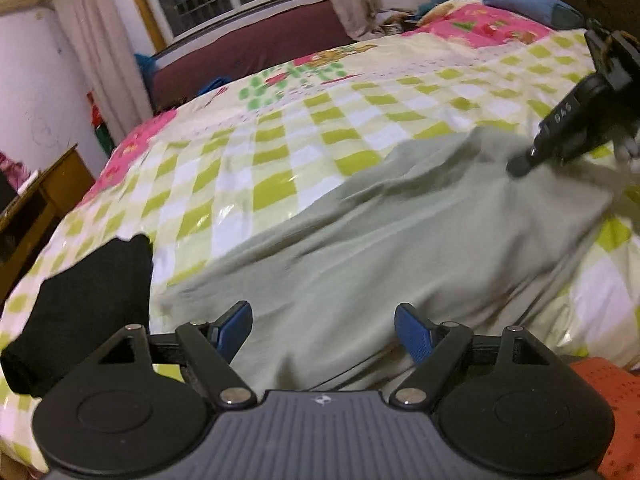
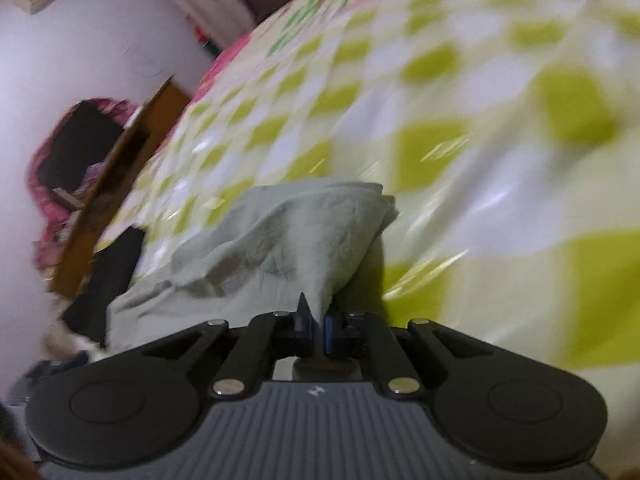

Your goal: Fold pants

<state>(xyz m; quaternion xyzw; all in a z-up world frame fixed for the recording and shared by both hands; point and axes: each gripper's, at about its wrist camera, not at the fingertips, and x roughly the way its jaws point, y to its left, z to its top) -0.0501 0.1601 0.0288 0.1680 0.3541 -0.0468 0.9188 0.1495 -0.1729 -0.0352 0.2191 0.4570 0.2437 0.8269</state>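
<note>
Pale green pants (image 1: 384,240) spread across the checkered bedspread (image 1: 280,136), running from near edge toward far right. Left gripper (image 1: 323,330): jaws spread wide, blue pads (image 1: 412,332) either side of the near cloth, nothing clamped. Right gripper (image 2: 317,326): jaws pressed together, pinching a bunched fold of the pants, fabric rising in a peak just beyond the tips. Black garment (image 1: 84,304) lies at near left, beside the pants.

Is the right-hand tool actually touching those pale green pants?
Touching. In the right wrist view, the right tool has its fingers closed together, with a bunch of the pale green pants pinched between them.
</note>
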